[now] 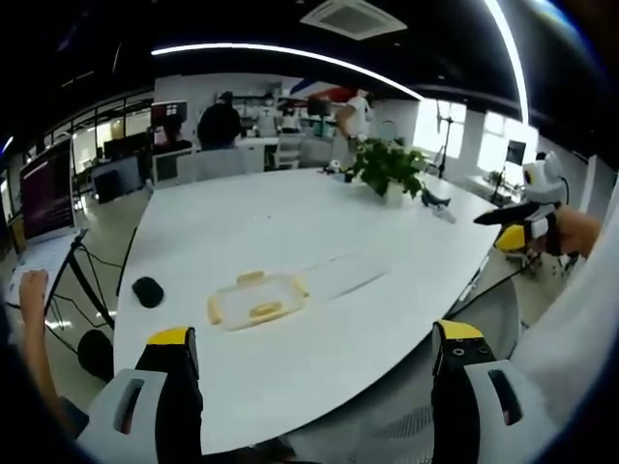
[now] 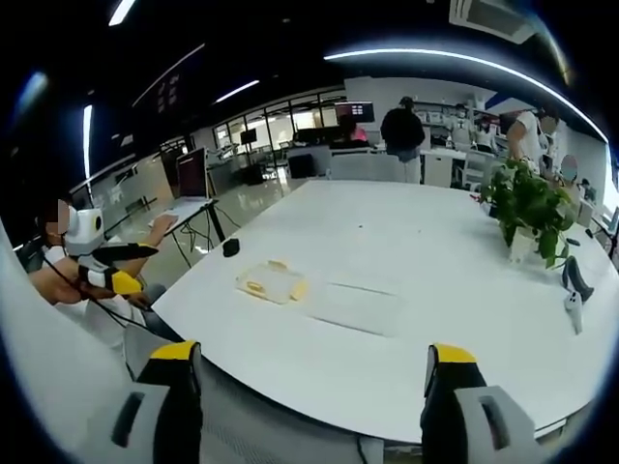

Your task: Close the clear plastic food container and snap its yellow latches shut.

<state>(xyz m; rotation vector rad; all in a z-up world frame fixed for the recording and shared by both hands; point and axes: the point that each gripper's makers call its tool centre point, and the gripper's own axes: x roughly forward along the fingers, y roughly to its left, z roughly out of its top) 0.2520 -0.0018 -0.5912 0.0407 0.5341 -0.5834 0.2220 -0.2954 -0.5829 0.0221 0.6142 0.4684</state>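
Left gripper (image 1: 314,362): jaws spread wide, nothing between them, yellow-tipped fingers (image 1: 172,338) rising from the bottom of the left gripper view. It is held back from the table (image 1: 290,213) edge, off the surface, pointing across it.

Right gripper (image 2: 308,372): same state, jaws wide apart and empty, also short of the table edge in its own view. It shows again at the right of the left gripper view (image 1: 527,215), held in a hand (image 1: 571,232) level with the tabletop, well apart from the container. The left gripper shows at the left of the right gripper view (image 2: 111,261), held by a hand too.

Container (image 1: 256,300) sits on the table near the close edge, yellow latches (image 1: 250,278) on its sides; neither gripper touches it. A clear flat sheet, likely the lid (image 1: 338,275), lies just beside it on the table, flat; cannot tell if they touch.

Also on the table: a black puck (image 1: 147,291) near the left edge, a potted plant (image 1: 390,169) at the far side. People (image 1: 221,124) stand in the background.
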